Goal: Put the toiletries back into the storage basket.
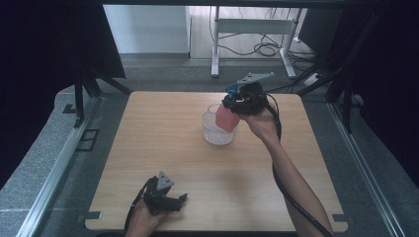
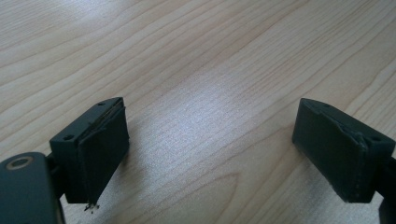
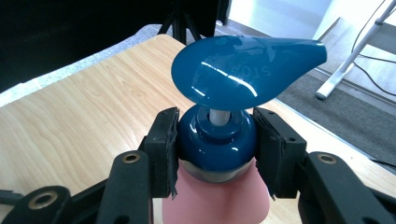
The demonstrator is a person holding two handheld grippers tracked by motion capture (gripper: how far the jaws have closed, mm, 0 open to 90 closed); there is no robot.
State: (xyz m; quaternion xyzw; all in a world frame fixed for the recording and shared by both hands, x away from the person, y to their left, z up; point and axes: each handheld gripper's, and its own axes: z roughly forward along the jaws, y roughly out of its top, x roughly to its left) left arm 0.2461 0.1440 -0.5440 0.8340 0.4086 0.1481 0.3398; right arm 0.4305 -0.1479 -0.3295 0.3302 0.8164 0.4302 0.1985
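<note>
1. Right gripper (image 3: 215,154): fingers (image 3: 163,149) pinching the blue collar of a pink pump bottle (image 3: 217,198), just below its blue pump head (image 3: 243,70); grip firm on both sides, as far as the right gripper view shows.
2. Pump bottle (image 1: 227,118): held tilted at the far-right rim of a clear basket (image 1: 217,134), lower part apparently inside it (touching the bottom or hanging clear: cannot tell).
3. Clear basket: standing a little beyond the middle of the desk (image 1: 163,148), toward the far edge, well apart from every corner.
4. Left gripper (image 1: 170,202): resting at the near edge of the desk, left of centre, fingers (image 2: 93,149) spread wide over bare wood, holding nothing.
5. Progress, judged: bottle grasped and brought to the basket; either being set in or lifted out (direction not decidable from one moment). Left to do: settling or clearing the bottle, then letting go.
6. Surroundings: white table legs (image 1: 215,49) and loose cables (image 1: 267,48) on the floor beyond the far edge, dark frame struts at either side; none on the desk.
7. Obstacles: basket rim alone near the bottle's path; a snag there likely to tip the light basket.
</note>
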